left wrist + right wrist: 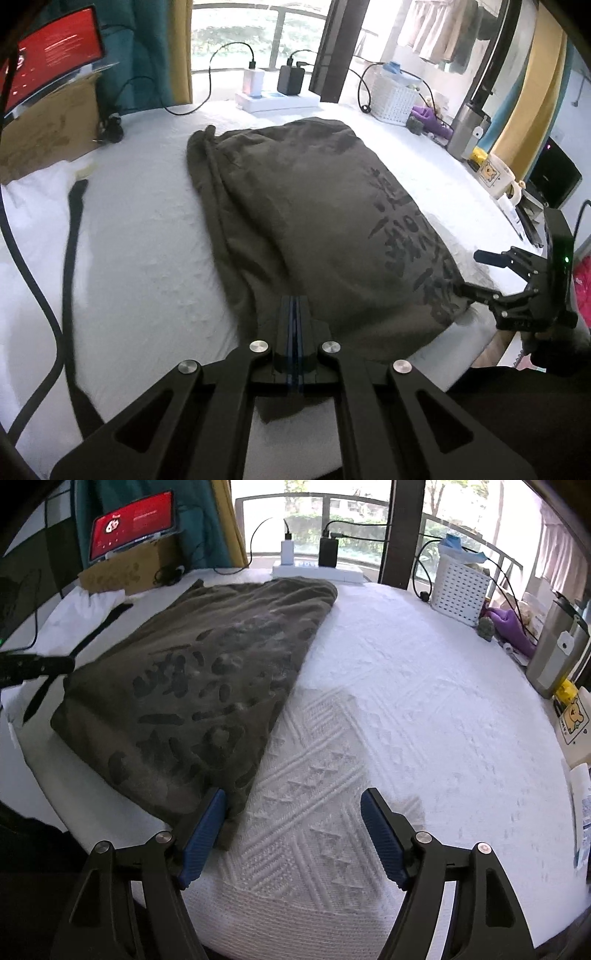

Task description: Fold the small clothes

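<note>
While soft, limp and light olive shirt [314, 206] sags: left gripper [294, 306] clamped on near hem, right gripper [295, 812] spread wide, empty, corner beside left finger; pinch corners.

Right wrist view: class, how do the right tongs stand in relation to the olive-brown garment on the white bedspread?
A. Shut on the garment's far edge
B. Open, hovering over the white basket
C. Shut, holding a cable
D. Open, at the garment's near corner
D: the right tongs stand wide open, with the blue pad at the near corner of the olive-brown garment and the other over the bare bedspread.
</note>
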`<action>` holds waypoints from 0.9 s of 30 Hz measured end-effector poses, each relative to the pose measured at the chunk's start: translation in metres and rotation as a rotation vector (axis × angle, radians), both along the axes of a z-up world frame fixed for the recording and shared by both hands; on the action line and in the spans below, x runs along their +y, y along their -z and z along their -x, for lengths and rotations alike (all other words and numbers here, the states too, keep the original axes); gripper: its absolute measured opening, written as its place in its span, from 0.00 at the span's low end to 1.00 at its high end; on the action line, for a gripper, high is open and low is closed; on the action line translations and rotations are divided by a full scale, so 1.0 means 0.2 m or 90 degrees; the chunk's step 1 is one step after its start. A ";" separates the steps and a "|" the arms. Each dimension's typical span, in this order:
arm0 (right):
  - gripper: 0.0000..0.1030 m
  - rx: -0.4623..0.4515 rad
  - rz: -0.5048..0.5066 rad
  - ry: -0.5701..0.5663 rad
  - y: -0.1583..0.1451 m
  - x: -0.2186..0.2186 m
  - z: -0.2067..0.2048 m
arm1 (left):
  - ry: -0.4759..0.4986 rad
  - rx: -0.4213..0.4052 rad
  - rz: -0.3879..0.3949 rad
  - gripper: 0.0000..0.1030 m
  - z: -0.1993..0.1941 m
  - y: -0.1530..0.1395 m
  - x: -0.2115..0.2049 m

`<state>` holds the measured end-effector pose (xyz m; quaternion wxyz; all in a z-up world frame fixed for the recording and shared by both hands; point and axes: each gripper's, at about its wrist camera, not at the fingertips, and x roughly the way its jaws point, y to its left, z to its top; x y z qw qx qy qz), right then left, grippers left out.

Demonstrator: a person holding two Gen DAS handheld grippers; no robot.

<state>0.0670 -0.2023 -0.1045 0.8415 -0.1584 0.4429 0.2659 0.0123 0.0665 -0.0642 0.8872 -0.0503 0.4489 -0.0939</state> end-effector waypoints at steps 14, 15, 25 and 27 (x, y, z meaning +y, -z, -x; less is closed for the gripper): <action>0.76 -0.003 -0.016 0.052 -0.10 -0.10 -0.15 | 0.005 0.001 -0.006 0.24 -0.18 -0.03 0.01; 0.76 -0.004 -0.017 0.051 -0.10 -0.10 -0.16 | 0.005 -0.002 -0.006 0.25 -0.20 -0.04 0.01; 0.76 -0.011 -0.035 0.035 -0.15 0.02 -0.35 | 0.004 -0.009 -0.008 0.25 -0.41 -0.06 0.04; 0.76 -0.011 -0.037 0.033 -0.16 0.05 -0.40 | 0.004 -0.008 -0.004 0.25 -0.46 -0.06 0.04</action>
